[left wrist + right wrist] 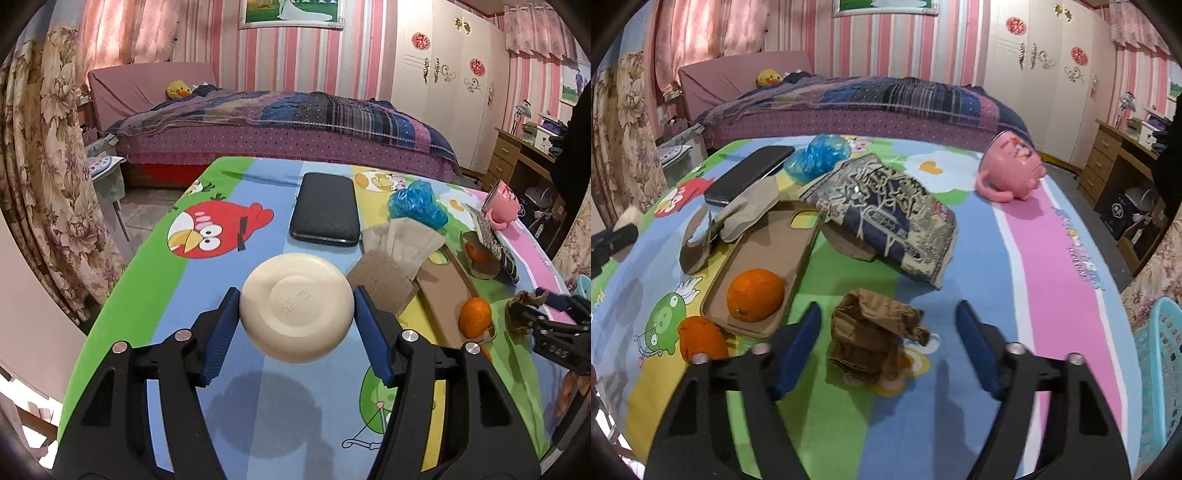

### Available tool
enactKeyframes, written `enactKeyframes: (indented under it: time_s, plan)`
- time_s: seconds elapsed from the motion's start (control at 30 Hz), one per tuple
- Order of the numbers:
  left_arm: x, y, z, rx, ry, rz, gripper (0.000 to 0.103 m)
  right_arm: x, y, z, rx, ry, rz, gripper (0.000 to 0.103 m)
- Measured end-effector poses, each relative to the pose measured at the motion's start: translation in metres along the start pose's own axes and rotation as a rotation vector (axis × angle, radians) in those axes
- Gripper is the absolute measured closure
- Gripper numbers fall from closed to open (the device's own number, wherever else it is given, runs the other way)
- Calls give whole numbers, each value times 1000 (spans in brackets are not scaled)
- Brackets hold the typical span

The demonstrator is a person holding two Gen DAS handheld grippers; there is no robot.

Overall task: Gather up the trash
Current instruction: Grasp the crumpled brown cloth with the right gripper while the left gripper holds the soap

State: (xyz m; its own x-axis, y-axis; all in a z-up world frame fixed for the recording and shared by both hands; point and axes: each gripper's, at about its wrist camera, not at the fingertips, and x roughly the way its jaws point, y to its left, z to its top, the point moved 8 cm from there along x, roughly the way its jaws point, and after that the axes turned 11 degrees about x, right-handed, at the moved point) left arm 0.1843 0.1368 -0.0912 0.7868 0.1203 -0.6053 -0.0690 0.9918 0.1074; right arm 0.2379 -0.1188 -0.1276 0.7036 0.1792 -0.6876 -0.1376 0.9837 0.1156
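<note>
My left gripper [295, 299] is shut on a round cream soap bar [295, 306] and holds it above the cartoon tablecloth [155, 295]. My right gripper [888, 314] is open, its fingers on either side of a crumpled brown paper wad [875, 332] that lies on the cloth. In the left wrist view the right gripper [554, 314] shows at the right edge by the same brown wad [521, 310]. A crumpled blue plastic bag [820, 155] [415, 203] lies farther back.
On the table lie a black case [325, 210], beige tissue and cardboard [391, 266], a tan phone case [764, 266] with an orange [755, 295] in it, another orange [701, 339], a patterned packet [886, 214] and a tipped pink mug [1012, 170]. A turquoise basket [1160, 369] stands at the right. A bed [277, 122] lies behind.
</note>
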Motion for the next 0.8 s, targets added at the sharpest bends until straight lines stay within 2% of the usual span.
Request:
enactKeyframes:
  time_s: [0.13, 0.33, 0.8]
  plan:
    - [-8, -7, 6, 15, -21, 3, 42, -5, -1, 2, 15, -26, 25, 53]
    - [-13, -24, 14, 17, -37, -11, 42, -27, -16, 7, 9, -92, -5, 53]
    - [-24, -105, 27, 80, -71, -87, 42, -93, -112, 13, 117, -218, -87, 53]
